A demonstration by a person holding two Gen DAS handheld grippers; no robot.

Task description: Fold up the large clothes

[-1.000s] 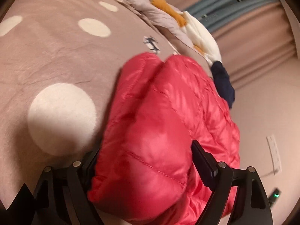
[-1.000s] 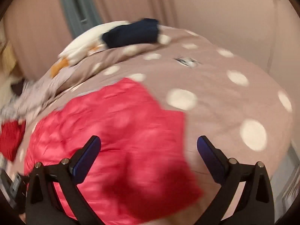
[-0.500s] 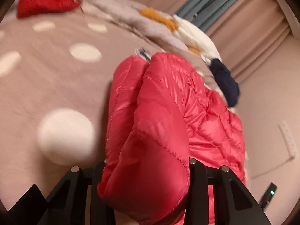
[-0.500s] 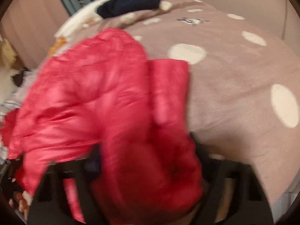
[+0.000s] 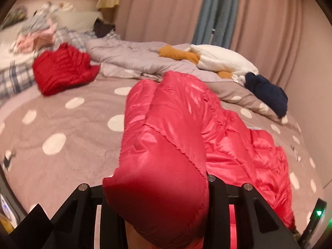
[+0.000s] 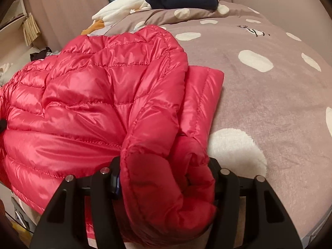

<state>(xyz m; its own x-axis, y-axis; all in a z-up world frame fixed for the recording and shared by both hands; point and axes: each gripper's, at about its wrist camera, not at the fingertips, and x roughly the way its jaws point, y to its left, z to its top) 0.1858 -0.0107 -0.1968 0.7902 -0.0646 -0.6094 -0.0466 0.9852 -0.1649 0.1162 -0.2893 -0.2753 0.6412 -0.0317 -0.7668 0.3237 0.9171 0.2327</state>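
Note:
A shiny pink-red quilted puffer jacket (image 5: 186,128) lies on a bed with a taupe polka-dot blanket (image 5: 62,128). My left gripper (image 5: 155,188) is shut on a thick bunch of the jacket and holds it raised off the blanket. My right gripper (image 6: 166,178) is shut on another bunched edge of the same jacket (image 6: 93,103), lifted and folded over a flat part that lies on the blanket (image 6: 259,93). The fingertips of both grippers are hidden by fabric.
A second red jacket (image 5: 62,70) lies at the back left. A grey duvet (image 5: 132,56), a white and orange plush (image 5: 217,59) and a navy garment (image 5: 267,93) lie along the far side. Curtains (image 5: 166,8) hang behind. The bed's edge runs at the right (image 6: 319,228).
Both grippers closed on the jacket and lifted it. The left camera has tilted up, so the far side of the bed and the curtains now show.

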